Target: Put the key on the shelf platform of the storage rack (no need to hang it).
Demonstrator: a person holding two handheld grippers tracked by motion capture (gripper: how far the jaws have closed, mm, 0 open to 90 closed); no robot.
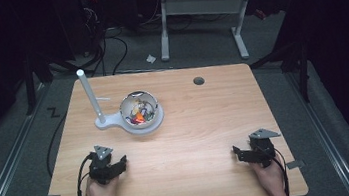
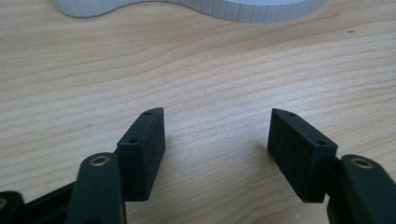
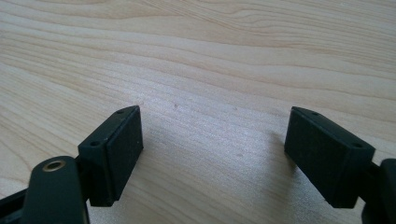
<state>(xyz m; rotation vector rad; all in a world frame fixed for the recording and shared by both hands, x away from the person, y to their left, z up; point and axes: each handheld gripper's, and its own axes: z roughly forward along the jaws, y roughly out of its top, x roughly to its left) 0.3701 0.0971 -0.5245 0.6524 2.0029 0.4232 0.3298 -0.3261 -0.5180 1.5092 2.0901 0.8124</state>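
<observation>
Two grippers spread on table [image 1: 193,141], left gripper [image 2: 217,135] facing white stand [image 2: 261,9]

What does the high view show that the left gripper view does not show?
High view alone: the bowl of small colourful items, the upright white post on its stand, the right hand-held gripper and both hands. Left gripper view alone: a close look at the left hand-held gripper, jaws apart, nothing between them. Both share the wooden table and the white stand base.
</observation>
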